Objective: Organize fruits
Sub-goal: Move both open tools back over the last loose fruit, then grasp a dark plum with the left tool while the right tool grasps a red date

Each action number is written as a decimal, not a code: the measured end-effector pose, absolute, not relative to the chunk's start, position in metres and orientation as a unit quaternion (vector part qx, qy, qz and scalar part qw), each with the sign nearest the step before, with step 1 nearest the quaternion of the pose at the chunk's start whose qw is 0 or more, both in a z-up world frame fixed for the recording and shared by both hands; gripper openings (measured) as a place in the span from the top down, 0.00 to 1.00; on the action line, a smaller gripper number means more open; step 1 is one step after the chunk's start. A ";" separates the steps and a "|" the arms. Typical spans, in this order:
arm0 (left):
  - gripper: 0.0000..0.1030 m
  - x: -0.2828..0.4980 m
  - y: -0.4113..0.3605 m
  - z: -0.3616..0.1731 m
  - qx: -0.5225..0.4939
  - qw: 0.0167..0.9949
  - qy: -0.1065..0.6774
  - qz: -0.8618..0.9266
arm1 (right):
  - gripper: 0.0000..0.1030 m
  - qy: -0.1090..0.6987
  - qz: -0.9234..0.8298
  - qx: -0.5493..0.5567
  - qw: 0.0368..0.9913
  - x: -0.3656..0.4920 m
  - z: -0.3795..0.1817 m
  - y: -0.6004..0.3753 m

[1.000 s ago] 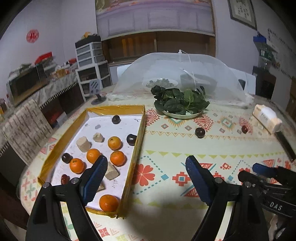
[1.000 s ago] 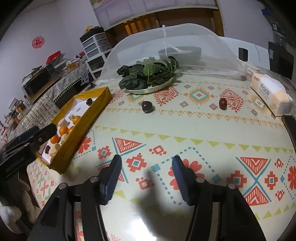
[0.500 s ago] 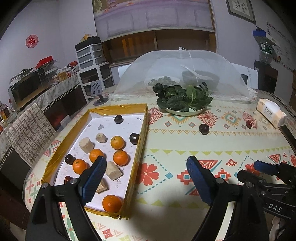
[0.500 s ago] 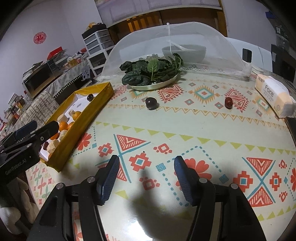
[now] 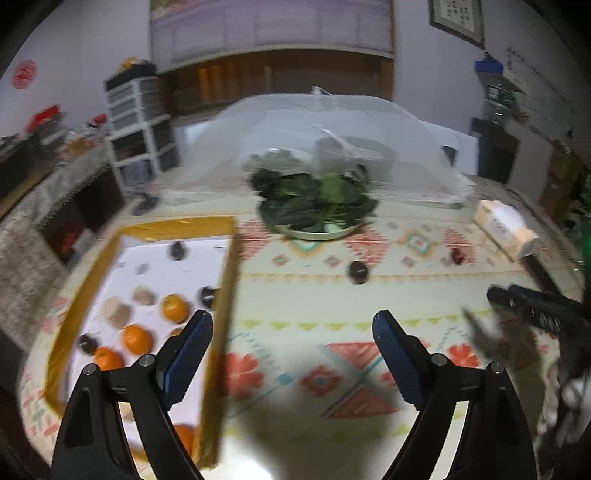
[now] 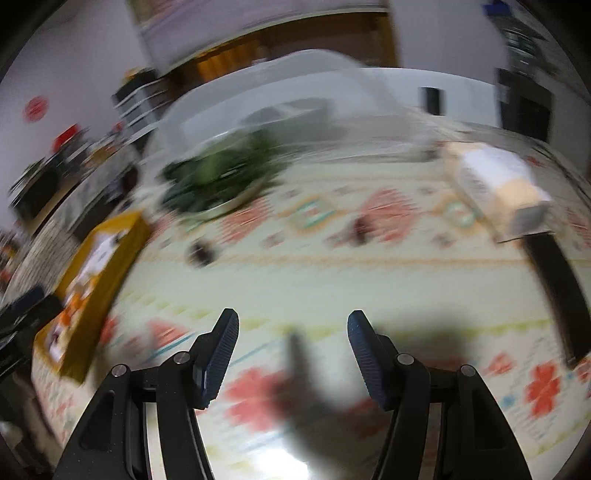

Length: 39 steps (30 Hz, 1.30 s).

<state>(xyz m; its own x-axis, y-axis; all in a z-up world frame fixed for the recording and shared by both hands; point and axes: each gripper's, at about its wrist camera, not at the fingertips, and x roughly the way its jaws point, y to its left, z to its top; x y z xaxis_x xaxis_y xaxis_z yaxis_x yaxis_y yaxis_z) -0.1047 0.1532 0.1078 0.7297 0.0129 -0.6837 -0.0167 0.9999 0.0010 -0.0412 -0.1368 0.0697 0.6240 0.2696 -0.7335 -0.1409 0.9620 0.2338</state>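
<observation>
Yellow-rimmed rectangular cardboard tray (image 5: 218,295) lies at table (image 5: 295,306) left, long axis running away from the camera; round orange tangerines (image 5: 137,338) inside. Dark round plum (image 5: 357,272) sits on the tablecloth, well apart. Left gripper (image 5: 291,328) and right gripper (image 6: 291,330): fingers wide, empty. Both views blurred.

No legible text is showing in either view; motion blur is smearing every printed surface. The tissue pack (image 5: 504,229) on the worktop, right of the plate of greens (image 5: 316,206), is carrying dark lettering that is not resolving into readable characters. The round red wall sign (image 5: 24,74), far left of the greens, is showing only a red blur. The framed picture (image 5: 458,16) is likewise illegible.
</observation>
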 end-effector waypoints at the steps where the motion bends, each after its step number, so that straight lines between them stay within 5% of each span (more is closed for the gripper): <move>1: 0.15 -0.096 0.151 0.106 -0.010 0.927 0.374 -0.008 | 0.36 0.419 0.103 0.082 0.898 -0.033 0.070 -0.147; 14: 0.18 0.018 0.130 0.054 -0.085 0.895 0.430 -0.080 | 0.38 0.452 0.085 0.095 0.883 0.065 0.040 -0.151; 20: 0.21 0.051 0.129 0.033 -0.086 0.888 0.448 -0.065 | 0.49 0.452 0.078 0.055 0.887 0.071 0.031 -0.137; 23: 0.33 0.058 0.117 0.025 -0.057 0.886 0.455 -0.070 | 0.58 0.449 0.073 0.033 0.890 0.069 0.029 -0.130; 25: 0.64 0.059 0.106 0.016 -0.035 0.883 0.463 -0.073 | 0.68 0.445 0.070 0.022 0.893 0.068 0.029 -0.128; 27: 0.75 0.056 0.098 0.015 -0.006 0.889 0.453 -0.065 | 0.79 0.443 0.070 0.019 0.893 0.066 0.028 -0.127; 39: 0.75 0.004 0.120 0.047 -0.050 0.900 0.426 -0.081 | 0.79 0.434 0.112 0.081 0.890 0.030 0.055 -0.136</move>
<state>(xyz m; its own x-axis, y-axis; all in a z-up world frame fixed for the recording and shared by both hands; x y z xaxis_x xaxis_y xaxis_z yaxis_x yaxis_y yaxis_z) 0.0037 0.1198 0.0467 0.6245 -0.1879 -0.7581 0.1025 0.9819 -0.1589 0.0296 -0.1360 0.0549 0.5988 0.2704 -0.7539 -0.1301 0.9616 0.2416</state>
